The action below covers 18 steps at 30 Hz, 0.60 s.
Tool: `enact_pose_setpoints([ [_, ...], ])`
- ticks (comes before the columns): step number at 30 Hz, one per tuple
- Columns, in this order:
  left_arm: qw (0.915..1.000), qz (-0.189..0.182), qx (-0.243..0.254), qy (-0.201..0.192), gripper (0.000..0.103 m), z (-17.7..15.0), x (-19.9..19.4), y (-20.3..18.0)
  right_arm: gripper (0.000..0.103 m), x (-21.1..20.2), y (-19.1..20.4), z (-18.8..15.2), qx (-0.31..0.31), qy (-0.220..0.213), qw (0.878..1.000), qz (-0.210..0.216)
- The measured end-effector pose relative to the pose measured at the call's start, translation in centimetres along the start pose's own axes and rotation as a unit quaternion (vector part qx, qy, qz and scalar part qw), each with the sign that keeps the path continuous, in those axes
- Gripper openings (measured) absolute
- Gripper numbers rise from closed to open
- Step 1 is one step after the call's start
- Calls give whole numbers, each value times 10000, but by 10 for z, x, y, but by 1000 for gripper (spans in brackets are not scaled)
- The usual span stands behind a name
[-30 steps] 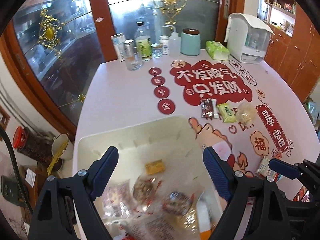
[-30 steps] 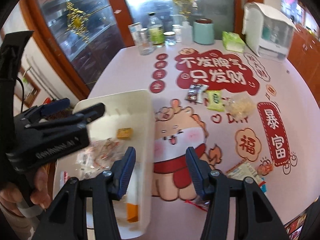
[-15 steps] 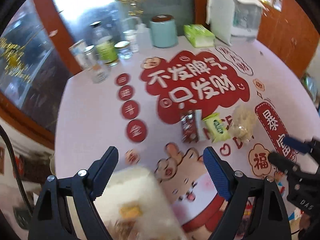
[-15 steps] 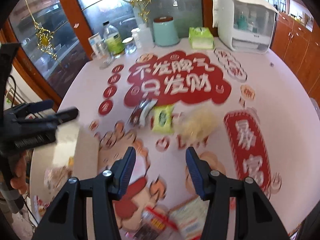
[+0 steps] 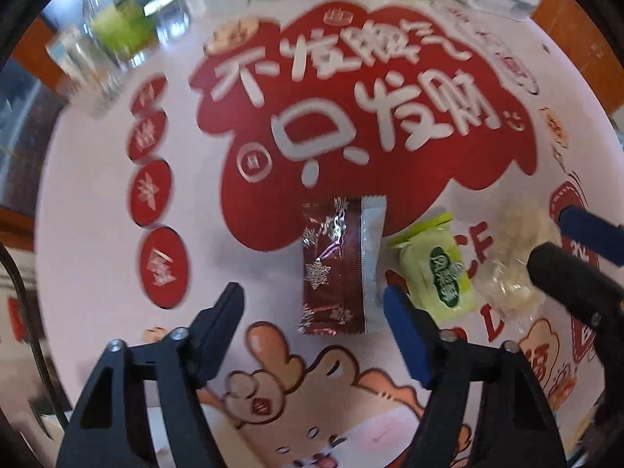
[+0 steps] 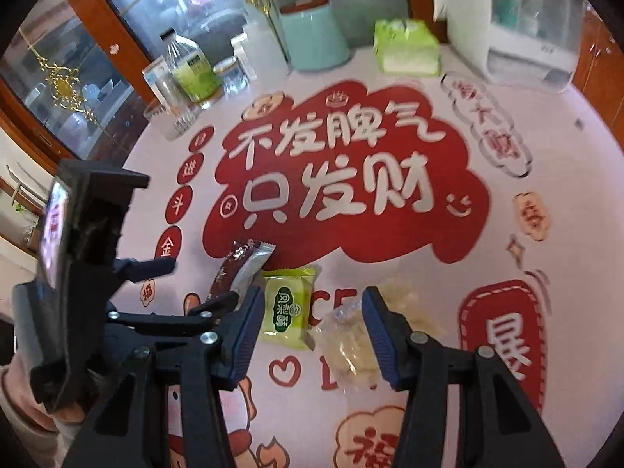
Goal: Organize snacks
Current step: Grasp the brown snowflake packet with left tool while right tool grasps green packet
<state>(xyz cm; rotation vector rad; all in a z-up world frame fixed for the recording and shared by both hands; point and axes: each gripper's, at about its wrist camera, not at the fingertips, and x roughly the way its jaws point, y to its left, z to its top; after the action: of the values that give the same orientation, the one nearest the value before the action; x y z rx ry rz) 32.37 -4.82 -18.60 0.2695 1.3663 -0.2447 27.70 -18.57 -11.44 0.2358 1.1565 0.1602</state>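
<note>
Three snacks lie in a row on the printed tablecloth: a dark red and silver wrapper (image 5: pixel 339 265) (image 6: pixel 238 269), a green packet (image 5: pixel 440 269) (image 6: pixel 286 308) and a clear bag of pale pieces (image 5: pixel 514 261) (image 6: pixel 358 335). My left gripper (image 5: pixel 316 308) is open, its fingers either side of the red wrapper's near end. My right gripper (image 6: pixel 312 312) is open just above the green packet and the clear bag. Each gripper shows in the other's view, the right one at the right edge (image 5: pixel 577 241) and the left one at the left (image 6: pixel 187 284).
At the table's far edge stand a glass (image 6: pixel 171 113), a green-labelled bottle (image 6: pixel 193 70), a teal canister (image 6: pixel 312 35), a green tissue pack (image 6: pixel 405 45) and a white appliance (image 6: pixel 526 27). Glass cabinet doors rise behind them.
Both grippers have moved from the white bin at the near left forward over the table to the three snacks. The bin has left both views. Both stayed open.
</note>
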Motion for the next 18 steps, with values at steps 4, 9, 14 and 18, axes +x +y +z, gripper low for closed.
enact_pose_setpoints([
  [4, 9998, -118, -97, 102, 62, -1, 16, -1, 53, 26, -2, 3, 89, 346, 9989, 287],
  [9, 9997, -208, 44, -73, 33, -2, 13, -3, 53, 49, -1, 7, 229, 666, 9964, 468],
  [14, 9996, 60, 221, -151, 22, -5, 2, -8, 53, 65, 6, 10, 203, 936, 9943, 464],
  [18, 9987, 202, 317, -339, 21, -14, -21, -2, 53, 73, 12, 12, 158, 1048, 9936, 392],
])
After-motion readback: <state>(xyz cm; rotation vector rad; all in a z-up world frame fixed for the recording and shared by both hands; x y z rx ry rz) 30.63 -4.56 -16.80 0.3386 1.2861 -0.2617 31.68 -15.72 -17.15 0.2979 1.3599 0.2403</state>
